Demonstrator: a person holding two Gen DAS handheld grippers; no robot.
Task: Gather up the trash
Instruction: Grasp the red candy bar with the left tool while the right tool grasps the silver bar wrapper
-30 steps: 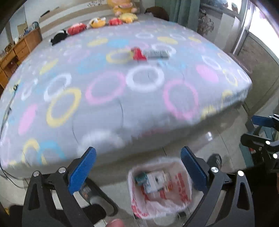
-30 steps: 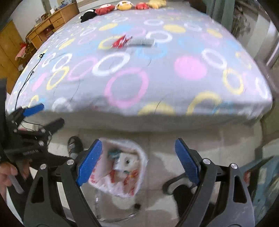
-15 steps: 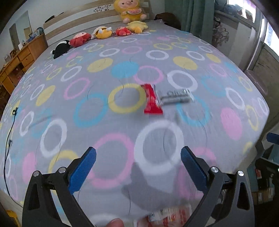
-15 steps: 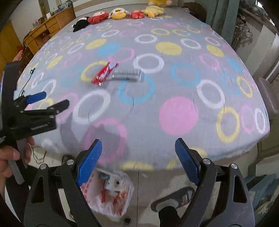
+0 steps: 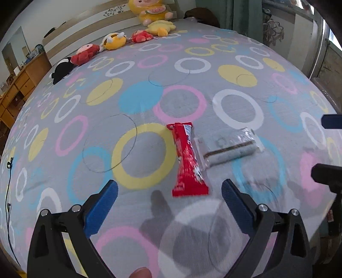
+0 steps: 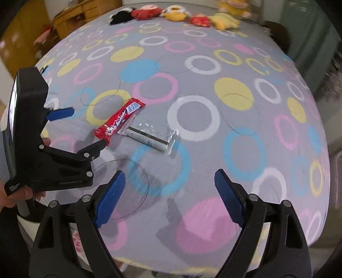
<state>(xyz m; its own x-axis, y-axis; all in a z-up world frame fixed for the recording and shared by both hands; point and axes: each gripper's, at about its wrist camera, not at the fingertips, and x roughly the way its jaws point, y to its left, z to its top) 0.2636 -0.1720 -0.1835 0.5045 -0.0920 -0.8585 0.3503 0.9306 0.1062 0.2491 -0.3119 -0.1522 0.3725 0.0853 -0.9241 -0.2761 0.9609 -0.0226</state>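
Observation:
A red snack wrapper [image 5: 188, 159] lies on the bed's grey ring-patterned cover [image 5: 149, 102], with a clear plastic wrapper [image 5: 229, 147] touching its right side. My left gripper [image 5: 170, 205] is open and empty, hovering just short of the red wrapper. In the right wrist view the red wrapper [image 6: 119, 119] and the clear wrapper [image 6: 152, 138] lie ahead to the left. My right gripper [image 6: 170, 197] is open and empty above the cover. The left gripper [image 6: 84, 130] shows there, its fingertips beside the red wrapper's near end.
Several plush toys [image 5: 111, 40] line the bed's far end. A wooden dresser [image 5: 19, 81] stands at the left. Green curtains [image 5: 245, 17] hang at the back right. A bit of a white and red bag [image 6: 78, 241] shows below the bed's near edge.
Both grippers have risen from over the trash bag on the floor and moved forward over the bed, closing on the two wrappers. The bag has dropped out of the left wrist view.

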